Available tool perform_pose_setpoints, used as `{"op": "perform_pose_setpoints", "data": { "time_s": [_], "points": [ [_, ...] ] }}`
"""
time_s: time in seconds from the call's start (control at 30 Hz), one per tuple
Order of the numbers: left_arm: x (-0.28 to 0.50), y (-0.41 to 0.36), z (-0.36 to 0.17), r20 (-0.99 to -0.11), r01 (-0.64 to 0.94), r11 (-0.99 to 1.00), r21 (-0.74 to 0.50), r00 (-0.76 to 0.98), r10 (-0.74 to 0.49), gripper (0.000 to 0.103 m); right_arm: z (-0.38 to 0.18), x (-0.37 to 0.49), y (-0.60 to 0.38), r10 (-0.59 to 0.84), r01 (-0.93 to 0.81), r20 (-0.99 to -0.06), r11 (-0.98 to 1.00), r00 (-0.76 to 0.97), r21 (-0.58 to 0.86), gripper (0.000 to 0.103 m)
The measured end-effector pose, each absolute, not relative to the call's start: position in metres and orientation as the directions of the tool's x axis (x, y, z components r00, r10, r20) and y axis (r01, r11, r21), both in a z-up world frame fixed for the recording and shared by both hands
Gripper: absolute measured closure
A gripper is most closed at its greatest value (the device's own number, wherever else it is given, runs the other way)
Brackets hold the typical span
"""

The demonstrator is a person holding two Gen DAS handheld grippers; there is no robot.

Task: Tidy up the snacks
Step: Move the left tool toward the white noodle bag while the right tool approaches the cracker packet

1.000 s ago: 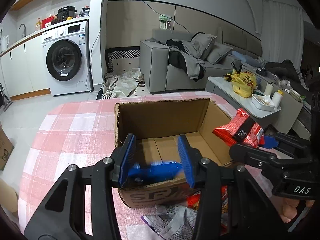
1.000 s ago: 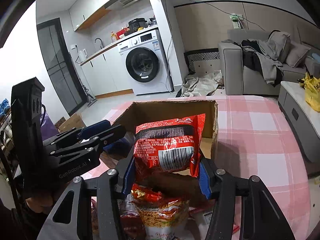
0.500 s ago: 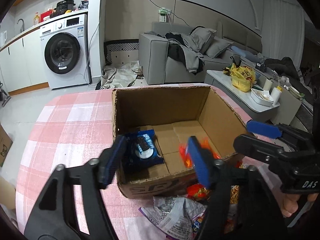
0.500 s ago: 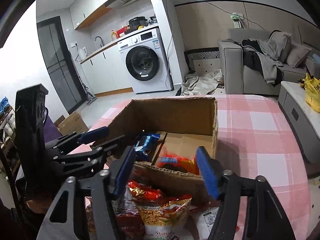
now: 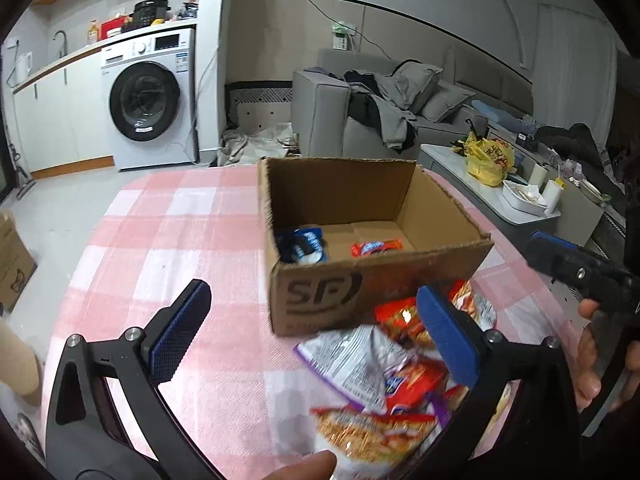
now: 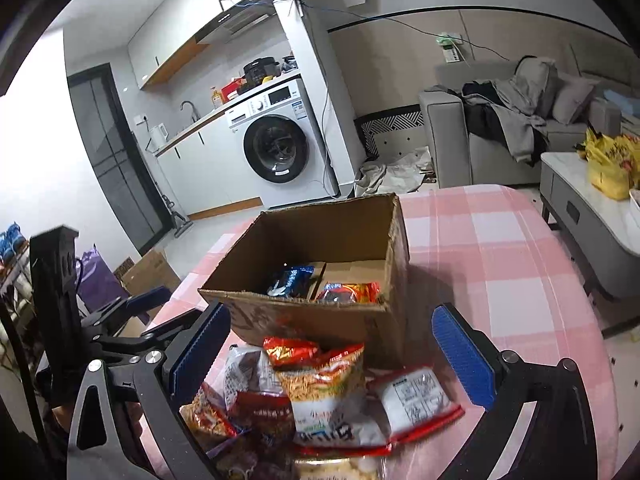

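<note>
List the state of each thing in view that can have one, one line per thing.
cardboard box: open-topped, upright on the table.
blue cookie packet: lying inside the box.
red packet: lying inside the box.
snack pile: heaped outside, before the box.
left gripper: jaws just opened, empty.
right gripper: jaws just opened, empty.
washing machine: door shut.

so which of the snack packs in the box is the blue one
The blue cookie pack, lying on the left half of the cardboard box floor in the left wrist view. The other pack in there is red and lies to its right.
</note>
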State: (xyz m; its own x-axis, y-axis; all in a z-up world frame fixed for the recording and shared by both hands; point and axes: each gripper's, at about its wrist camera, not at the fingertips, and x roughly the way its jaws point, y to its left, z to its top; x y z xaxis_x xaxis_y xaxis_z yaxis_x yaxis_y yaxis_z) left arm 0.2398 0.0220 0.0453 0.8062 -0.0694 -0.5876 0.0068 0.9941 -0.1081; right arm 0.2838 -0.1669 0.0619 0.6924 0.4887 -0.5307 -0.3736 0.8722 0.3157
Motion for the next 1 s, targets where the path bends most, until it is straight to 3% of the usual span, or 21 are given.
{"op": "perform_pose_setpoints", "data": {
  "time_s": [0.73, 1.0],
  "points": [
    [0.142, 0.032, 0.028, -0.628, -0.004, 0.992, -0.127, 0.774, -0.077, 0.0, 0.033, 0.23, -0.17, 0.421, -0.37, -0.636, 0.903, 0.647, 0.22, 0.0],
    [0.128, 0.022, 0.019, -0.646, 0.002, 0.997, -0.083, 0.762, -0.055, 0.0, 0.023, 0.221, -0.163, 0.4, -0.379, -0.68, 0.906, 0.614, 0.19, 0.0]
  ]
}}
